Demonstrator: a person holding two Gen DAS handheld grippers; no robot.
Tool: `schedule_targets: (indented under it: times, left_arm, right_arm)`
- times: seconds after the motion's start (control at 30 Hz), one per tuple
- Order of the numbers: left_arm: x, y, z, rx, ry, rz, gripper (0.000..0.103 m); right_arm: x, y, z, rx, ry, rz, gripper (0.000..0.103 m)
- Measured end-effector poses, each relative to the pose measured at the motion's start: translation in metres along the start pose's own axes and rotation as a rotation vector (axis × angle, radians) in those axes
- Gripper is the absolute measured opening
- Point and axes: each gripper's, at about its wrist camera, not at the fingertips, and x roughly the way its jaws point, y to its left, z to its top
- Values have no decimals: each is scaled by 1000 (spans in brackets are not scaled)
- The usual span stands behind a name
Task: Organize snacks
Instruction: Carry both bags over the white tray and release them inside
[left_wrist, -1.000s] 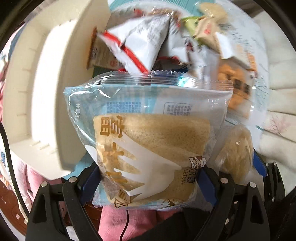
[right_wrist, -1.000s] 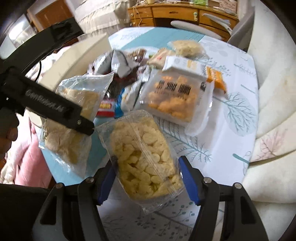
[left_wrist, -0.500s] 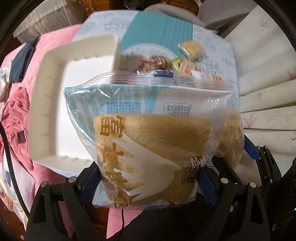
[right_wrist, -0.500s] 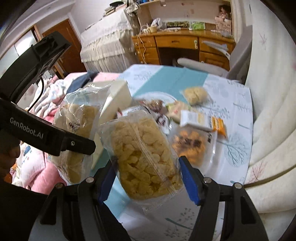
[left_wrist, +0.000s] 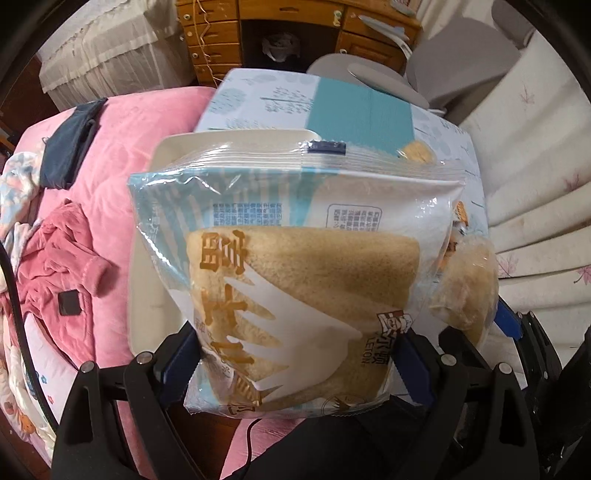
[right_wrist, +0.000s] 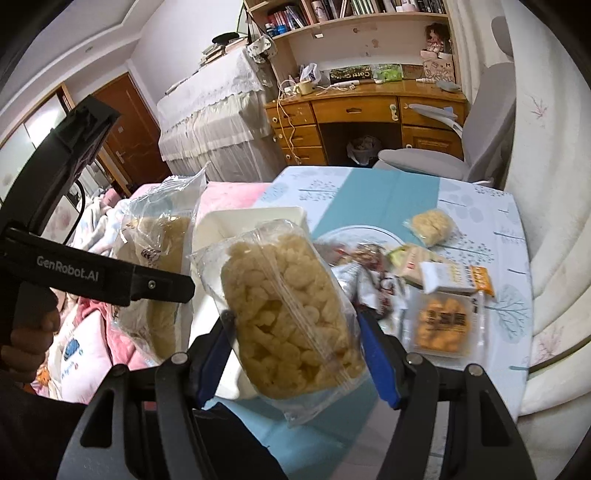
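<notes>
Both bags have risen off the tabletop; your left tongs pinch the bread pack, your right tongs the puffed-snack bag, poised over the white bin.

A clear packet with a slice of brown cake and a white fork print stands upright, in the air above the near end of the cream tray. To the right of the tray, a clear bag of pale puffed pieces is also lifted, slightly tilted. Further right, the other snack packets lie loosely together on the tabletop.
</notes>
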Motion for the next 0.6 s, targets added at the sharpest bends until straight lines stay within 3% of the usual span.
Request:
schedule_targets:
  times: [0.3,0.6]
  left_arm:
    - [-4,75,0,6,-33,10,92]
    - [20,129,-1,-21,0,-2,92]
  right_arm:
    - [27,58,4,-5,-24,16,67]
    - [59,97,-1,11,1,51,67]
